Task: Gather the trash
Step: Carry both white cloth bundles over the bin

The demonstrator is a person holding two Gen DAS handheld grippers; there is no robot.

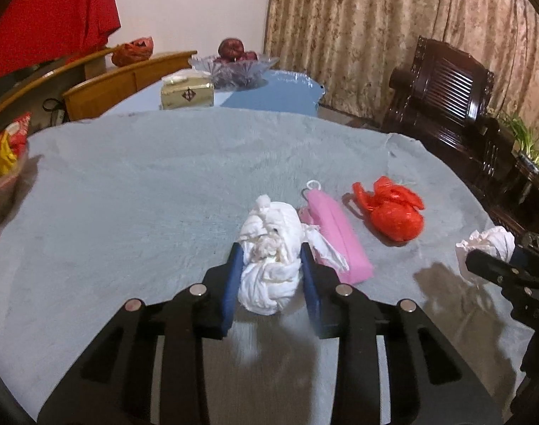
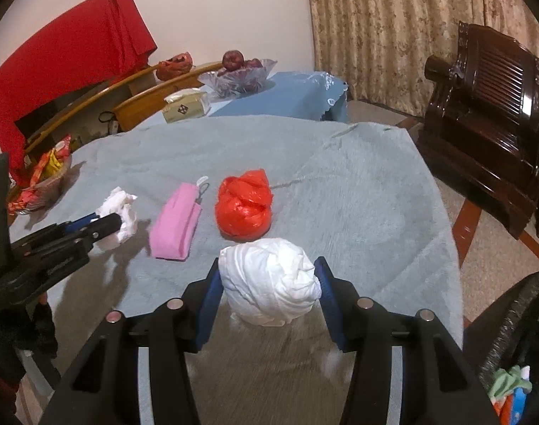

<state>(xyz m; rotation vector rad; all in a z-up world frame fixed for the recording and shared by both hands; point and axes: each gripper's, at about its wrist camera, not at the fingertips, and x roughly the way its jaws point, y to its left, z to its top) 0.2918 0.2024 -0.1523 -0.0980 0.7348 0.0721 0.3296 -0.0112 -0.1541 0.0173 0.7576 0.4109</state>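
Observation:
My left gripper (image 1: 271, 251) is shut on a crumpled white paper wad (image 1: 269, 283), its blue pads pressing both sides just above the grey table cloth (image 1: 145, 194). From the right wrist view the same gripper (image 2: 110, 223) comes in at the left with that wad (image 2: 118, 205). My right gripper (image 2: 268, 265) is shut on a larger white wad (image 2: 269, 290), held over the cloth's near edge; it also shows at the right edge of the left wrist view (image 1: 482, 262). A red plastic bag (image 2: 244, 209) and a pink pouch (image 2: 177, 223) lie on the cloth between the two grippers.
A black trash bag (image 2: 510, 347) with coloured scraps hangs open at the lower right. A snack basket (image 2: 46, 180) sits at the cloth's left edge. A tissue box (image 1: 186, 92) and a fruit bowl (image 1: 234, 65) stand at the back. A dark wooden chair (image 2: 489, 113) stands to the right.

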